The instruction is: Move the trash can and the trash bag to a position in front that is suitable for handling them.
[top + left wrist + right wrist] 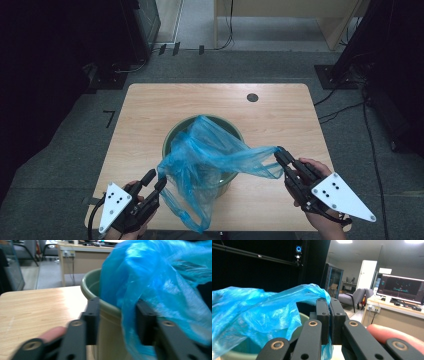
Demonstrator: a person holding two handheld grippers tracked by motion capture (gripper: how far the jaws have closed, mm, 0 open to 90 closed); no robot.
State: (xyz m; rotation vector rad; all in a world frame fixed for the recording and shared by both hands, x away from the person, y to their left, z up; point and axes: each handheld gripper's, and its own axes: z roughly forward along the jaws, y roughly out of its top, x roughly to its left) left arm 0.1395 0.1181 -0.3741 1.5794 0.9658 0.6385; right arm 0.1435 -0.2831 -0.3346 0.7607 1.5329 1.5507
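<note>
While the wooden bench (150,115) stands on grey carpet, right gripper (280,156) clamps the blue bag (210,155), stretched sideways from the green bin (172,137); left gripper (154,180) stands apart, straddling the rim.

The bench (150,107) is a light wood-grain top with rounded corners, set on grey carpeted floor (65,165). A dark round cable port (252,97) is let into its far right area. A green bin (172,137) stands directly on the bench, near the middle and toward the near edge. A blue plastic bag (210,150) is draped in and over the bin.
</note>
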